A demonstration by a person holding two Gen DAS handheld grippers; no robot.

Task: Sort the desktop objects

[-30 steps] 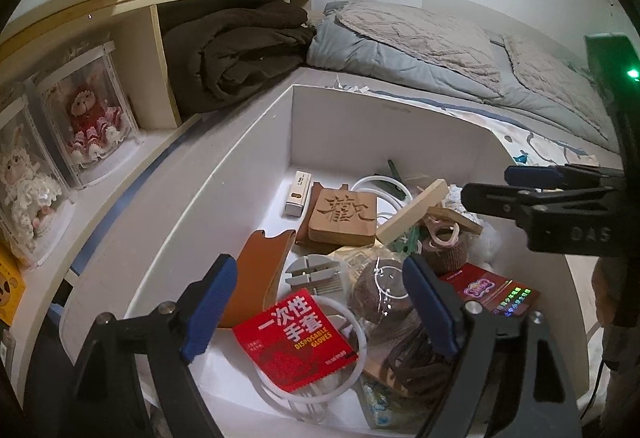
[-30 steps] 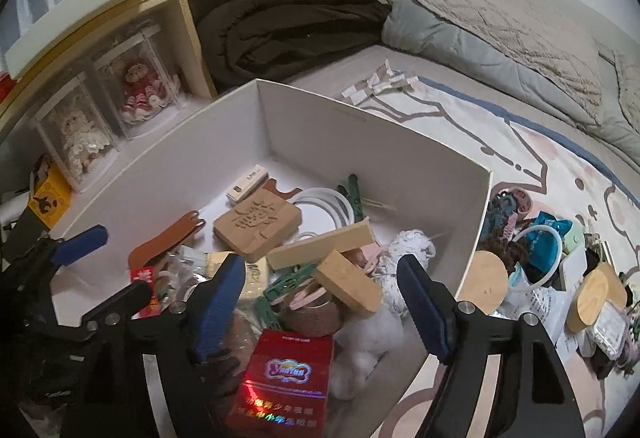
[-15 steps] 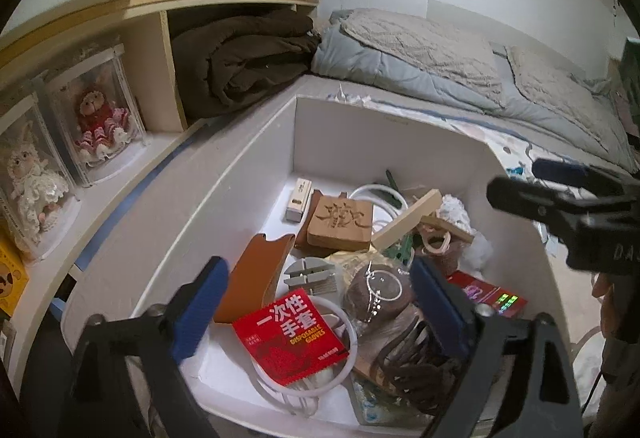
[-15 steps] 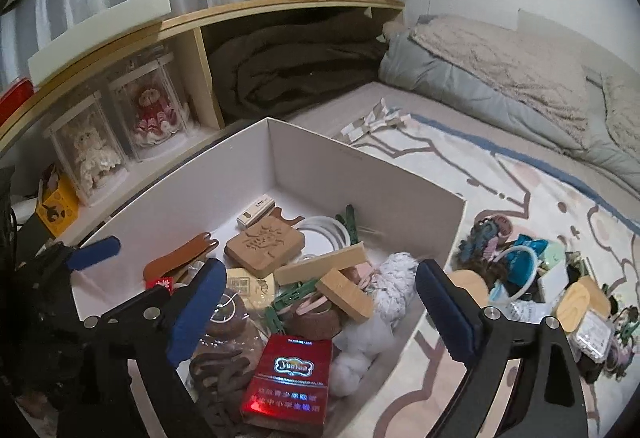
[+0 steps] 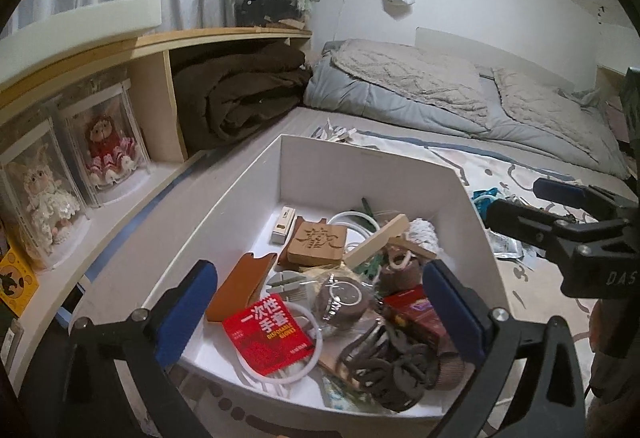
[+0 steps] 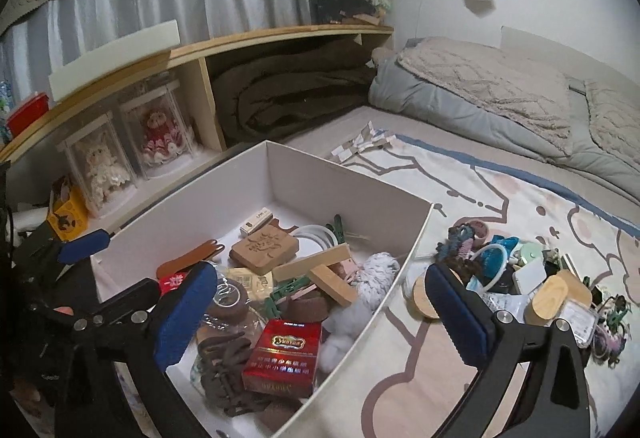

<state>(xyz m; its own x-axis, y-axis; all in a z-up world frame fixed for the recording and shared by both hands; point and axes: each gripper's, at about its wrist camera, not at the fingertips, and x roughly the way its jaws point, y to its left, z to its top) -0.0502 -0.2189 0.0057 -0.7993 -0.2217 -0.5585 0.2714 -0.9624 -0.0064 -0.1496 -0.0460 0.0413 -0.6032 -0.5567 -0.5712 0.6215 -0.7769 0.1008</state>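
A white open box (image 5: 372,174) (image 6: 348,190) stands on the bed, filled with small items: a carved wooden block (image 5: 318,240) (image 6: 264,248), a red glove packet (image 5: 268,332), a red cigarette pack (image 6: 284,356), a brown leather case (image 5: 240,288) and wooden sticks (image 6: 310,262). My left gripper (image 5: 320,312) is open and empty above the box's near end. My right gripper (image 6: 320,312) is open and empty over the box's right wall. A pile of loose items (image 6: 520,274) lies on the patterned sheet right of the box.
A wooden shelf (image 6: 192,54) on the left holds boxed dolls (image 5: 104,146) and a folded brown blanket (image 5: 240,94). A grey quilt (image 6: 500,94) lies at the back of the bed. White clips (image 6: 364,142) lie beyond the box.
Both grippers have drawn back and up from the box, so more of the room shows. Both stay open and empty. The box contents have not moved.
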